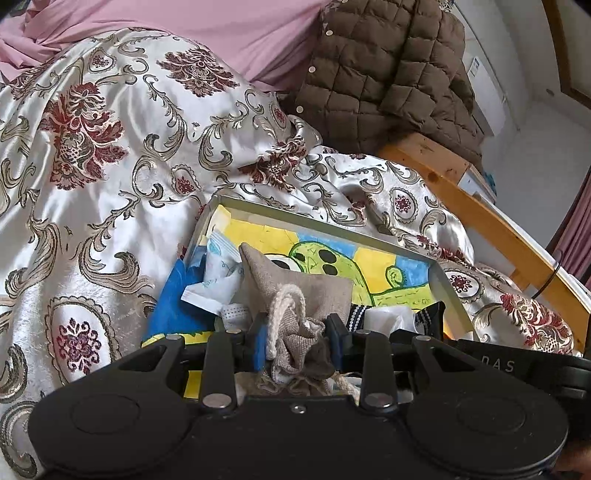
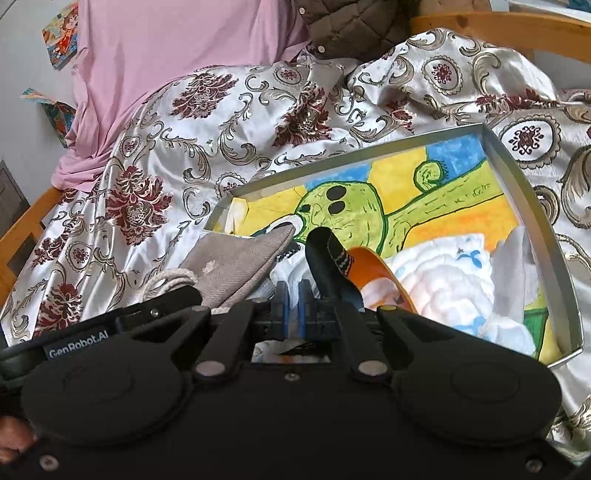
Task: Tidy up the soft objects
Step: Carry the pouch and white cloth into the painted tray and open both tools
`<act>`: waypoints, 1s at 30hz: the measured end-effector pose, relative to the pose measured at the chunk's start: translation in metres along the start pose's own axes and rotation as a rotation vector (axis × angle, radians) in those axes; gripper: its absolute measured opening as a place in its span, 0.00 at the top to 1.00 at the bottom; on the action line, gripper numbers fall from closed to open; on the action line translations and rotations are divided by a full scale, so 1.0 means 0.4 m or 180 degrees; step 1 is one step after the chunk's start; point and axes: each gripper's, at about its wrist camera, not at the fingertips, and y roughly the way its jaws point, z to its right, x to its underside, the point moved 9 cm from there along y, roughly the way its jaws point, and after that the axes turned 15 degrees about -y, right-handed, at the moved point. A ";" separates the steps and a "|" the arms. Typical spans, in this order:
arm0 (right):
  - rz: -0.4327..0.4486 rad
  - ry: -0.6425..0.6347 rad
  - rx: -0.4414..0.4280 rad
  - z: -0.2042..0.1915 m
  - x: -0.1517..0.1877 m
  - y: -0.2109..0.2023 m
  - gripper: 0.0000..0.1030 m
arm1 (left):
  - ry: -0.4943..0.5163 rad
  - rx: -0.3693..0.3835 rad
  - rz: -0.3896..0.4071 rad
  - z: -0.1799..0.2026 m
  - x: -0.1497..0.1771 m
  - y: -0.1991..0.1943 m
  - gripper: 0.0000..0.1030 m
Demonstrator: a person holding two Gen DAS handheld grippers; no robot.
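A silver tray [image 1: 314, 218] lined with a green cartoon drawing lies on the bed. My left gripper [image 1: 297, 332] is shut on the gathered neck of a beige burlap drawstring pouch [image 1: 295, 291] at the tray's near edge. White tissue packets [image 1: 221, 273] and a blue cloth [image 1: 177, 302] lie to its left. In the right wrist view the same pouch [image 2: 236, 254] sits left of my right gripper [image 2: 291, 295], which is shut with nothing clearly between its pads. A black and orange sock [image 2: 328, 254] sticks up just right of it. A white quilted cloth [image 2: 443, 280] fills the tray's [image 2: 517, 192] near right part.
A cream satin bedspread [image 1: 110, 166] with dark red flowers is bunched around the tray. A pink sheet [image 1: 240, 33] and a brown quilted jacket [image 1: 388, 81] lie behind it. The wooden bed frame [image 1: 461, 195] runs along the right.
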 end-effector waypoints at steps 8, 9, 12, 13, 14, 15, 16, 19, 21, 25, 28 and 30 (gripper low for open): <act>0.0046 -0.0005 -0.0018 -0.004 -0.007 -0.013 0.93 | -0.0126 0.0077 -0.0057 0.001 -0.012 -0.006 0.63; 0.0054 -0.0016 -0.0017 -0.005 -0.008 -0.016 0.93 | -0.0134 0.0073 -0.0052 0.002 -0.014 -0.008 0.63; 0.0096 -0.0036 -0.0019 -0.007 -0.015 -0.032 0.87 | -0.0123 0.0067 -0.0020 0.006 -0.023 -0.018 0.58; 0.0115 -0.0046 -0.0015 -0.009 -0.018 -0.037 0.84 | -0.0112 0.0064 0.0005 0.008 -0.027 -0.023 0.54; 0.0135 -0.0059 -0.0010 -0.010 -0.022 -0.043 0.81 | -0.0104 0.0068 0.0038 0.011 -0.030 -0.028 0.51; 0.0152 -0.0067 -0.0009 -0.010 -0.026 -0.049 0.79 | -0.0110 0.0070 0.0074 0.013 -0.035 -0.034 0.42; 0.0172 -0.0067 -0.0011 -0.012 -0.029 -0.055 0.75 | -0.0136 0.0075 0.0131 0.014 -0.040 -0.041 0.32; 0.0236 -0.0069 -0.0031 -0.015 -0.040 -0.078 0.66 | -0.0207 0.0110 0.0215 0.018 -0.052 -0.055 0.29; 0.0290 -0.0079 -0.0008 -0.013 -0.050 -0.097 0.62 | -0.0215 0.0115 0.0265 0.020 -0.061 -0.064 0.27; 0.0439 -0.0104 0.0045 -0.009 -0.080 -0.151 0.47 | -0.0190 0.0115 0.0423 0.033 -0.079 -0.097 0.20; 0.0553 -0.0113 0.0070 -0.006 -0.101 -0.202 0.38 | -0.0143 0.0122 0.0532 0.055 -0.092 -0.128 0.16; 0.0615 -0.0087 0.0064 -0.002 -0.114 -0.234 0.34 | -0.0105 0.0139 0.0597 0.073 -0.097 -0.151 0.15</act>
